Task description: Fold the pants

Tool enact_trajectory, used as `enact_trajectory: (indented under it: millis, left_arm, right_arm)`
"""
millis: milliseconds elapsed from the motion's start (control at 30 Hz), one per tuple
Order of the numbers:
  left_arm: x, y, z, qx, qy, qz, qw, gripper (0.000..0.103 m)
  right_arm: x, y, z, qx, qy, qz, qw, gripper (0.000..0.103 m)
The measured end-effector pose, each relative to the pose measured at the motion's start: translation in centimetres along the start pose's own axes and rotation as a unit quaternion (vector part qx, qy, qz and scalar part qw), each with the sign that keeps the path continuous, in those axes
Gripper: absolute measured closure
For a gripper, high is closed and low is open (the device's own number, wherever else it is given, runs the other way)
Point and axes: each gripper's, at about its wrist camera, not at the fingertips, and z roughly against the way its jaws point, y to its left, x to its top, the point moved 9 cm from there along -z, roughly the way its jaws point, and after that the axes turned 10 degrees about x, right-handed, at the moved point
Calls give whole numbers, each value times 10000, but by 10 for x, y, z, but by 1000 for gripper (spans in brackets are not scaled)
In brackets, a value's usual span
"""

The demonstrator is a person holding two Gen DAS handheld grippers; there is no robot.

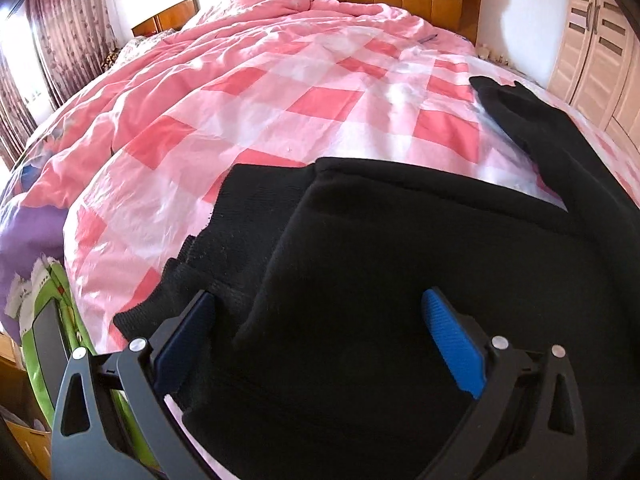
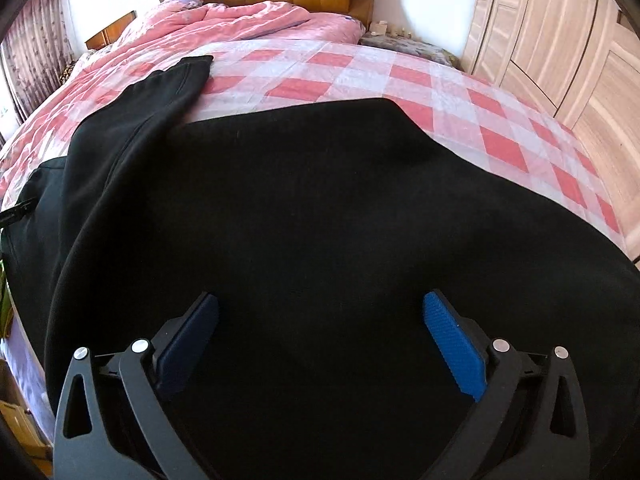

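Lying under both wide-open tools (image 1: pixel 318 312) (image 2: pixel 320 314): black pants (image 2: pixel 320 200).

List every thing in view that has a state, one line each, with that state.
Black fabric pants: lying on the bed, partly folded, one leg end stretched toward the headboard.
Left gripper: open, over the pants' ribbed end.
Right gripper: open, over the pants' broad part.
Pink checked bed sheet: spread, wrinkled.
Pink quilt: bunched near the headboard.
Light wooden wardrobe doors: shut.
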Motion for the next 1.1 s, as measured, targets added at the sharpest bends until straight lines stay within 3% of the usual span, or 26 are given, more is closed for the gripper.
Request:
enact_trajectory:
  millis: [300, 500, 600, 700, 833, 967, 1100]
  left_arm:
    - [7, 0, 0, 127, 106, -4, 9999, 1]
    - [-21, 16, 17, 305, 283, 43, 9991, 1]
    - [-18, 20, 28, 365, -22, -48, 9993, 1]
    - [3, 28, 45, 719, -409, -36, 9966, 2]
    - [38, -2, 85, 12, -822, 68, 9966, 2]
    - [75, -82, 118, -816, -941, -384, 9915, 2]
    - [98, -176, 129, -1284, -761, -1018, 9835, 2]
  right_arm:
    - [-2, 4, 3, 40, 131, 53, 9999, 4]
    - [3, 30, -2, 174, 394, 602, 9973, 4]
    - [16, 47, -8, 149, 403, 963, 9944, 4]
    - [30, 64, -11, 254, 292, 1136, 9928, 4]
    - [49, 91, 6, 827, -374, 1144, 9893, 4]
    - [48, 102, 5, 832, -498, 1304, 9867, 4]
    - [39, 81, 21, 1280, -697, 723, 9867, 4]
